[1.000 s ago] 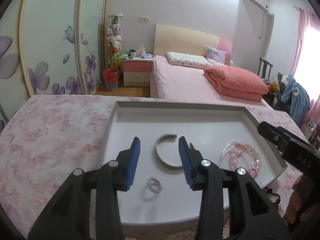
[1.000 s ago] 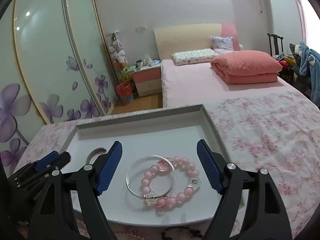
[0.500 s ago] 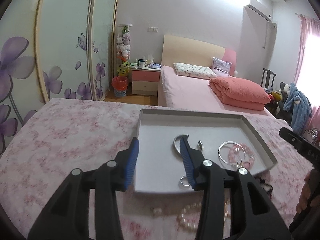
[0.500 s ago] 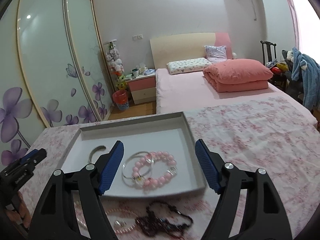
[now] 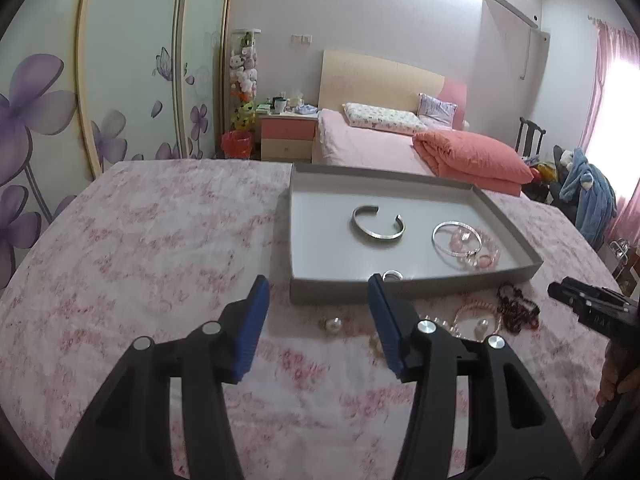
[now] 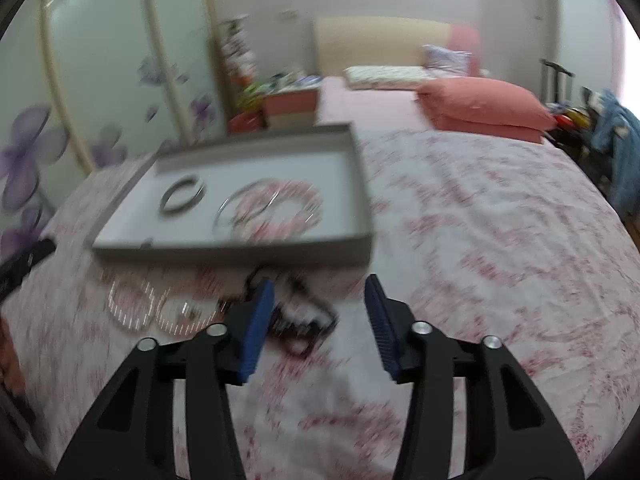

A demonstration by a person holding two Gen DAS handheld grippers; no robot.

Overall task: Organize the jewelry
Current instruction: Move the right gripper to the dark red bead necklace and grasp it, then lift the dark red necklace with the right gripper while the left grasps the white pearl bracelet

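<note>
A grey tray (image 5: 508, 216) sits on a cloth (image 5: 140, 240) printed with pink flowers, its low walls raised on all four sides. Inside lie an open silver cuff (image 5: 378, 222), a thin silver bangle (image 5: 456, 238) overlapping a pink bead bracelet (image 5: 482, 254), and a small ring (image 5: 392, 276) close against the near wall. The tray's left half is bare floor.

Outside the near wall, loose pieces lie on the cloth: a pearl earring (image 5: 333, 325), a pale bead strand (image 5: 466, 316) and a dark bead string (image 5: 518, 308), all crowded near the tray's near right corner.

The left gripper (image 5: 316, 312) hangs over the cloth just short of the tray's near left corner; its jaws have just been opening, stand partly apart and hold nothing. The right gripper (image 6: 320, 308) hangs over the dark bead string (image 6: 304, 320), which shows between the blue pads, but the view is blurred and no pad presses on it; its jaws have just been closing and are still apart. In the right view the tray (image 6: 360, 184) lies beyond and to the left, with the pale strand (image 6: 132, 304) left of the dark one.

Left of the tray and right of it the cloth is wide and bare. A bed (image 5: 372, 148) with a folded pink quilt (image 5: 472, 156) stands behind the far edge.
</note>
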